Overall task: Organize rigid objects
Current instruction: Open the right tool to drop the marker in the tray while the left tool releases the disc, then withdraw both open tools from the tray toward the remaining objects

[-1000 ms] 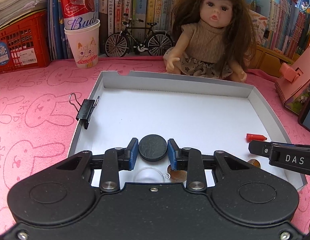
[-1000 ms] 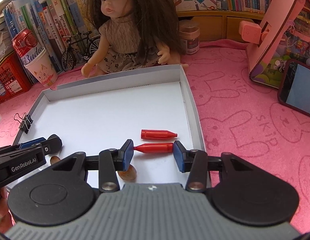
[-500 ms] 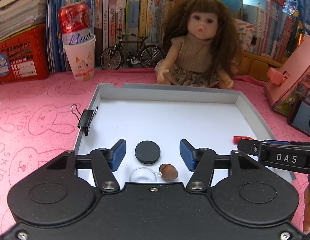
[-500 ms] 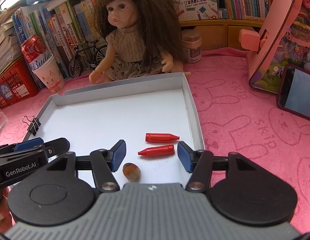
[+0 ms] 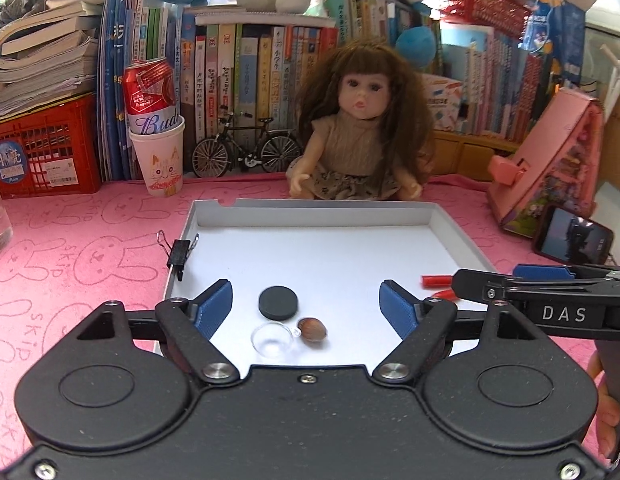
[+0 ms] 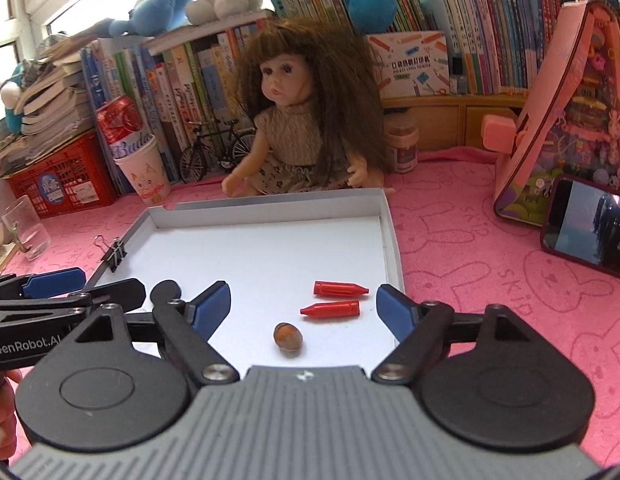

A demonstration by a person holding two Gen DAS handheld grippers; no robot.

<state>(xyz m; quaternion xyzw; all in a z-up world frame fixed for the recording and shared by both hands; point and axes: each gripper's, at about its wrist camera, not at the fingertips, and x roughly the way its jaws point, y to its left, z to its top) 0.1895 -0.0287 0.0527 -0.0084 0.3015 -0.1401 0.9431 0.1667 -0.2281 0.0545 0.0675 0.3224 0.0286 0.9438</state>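
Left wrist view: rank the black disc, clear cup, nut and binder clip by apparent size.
1. Black disc and clear cup: look alike, no ranking.
2. Binder clip: farther away, so unsure.
3. Nut.

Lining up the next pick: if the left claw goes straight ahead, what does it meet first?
Most likely the black disc, centred between the open left claw; the clear cup and nut sit nearer, perhaps underneath. Depth is uncertain.

White tray point(image 5: 310, 216), black disc point(image 5: 278, 302), red crayons point(image 6: 336, 300), pink rabbit-print cloth point(image 5: 69, 256).

Both wrist views look low and close across the tray point(image 5: 462, 236), toward the doll point(image 6: 297, 120).
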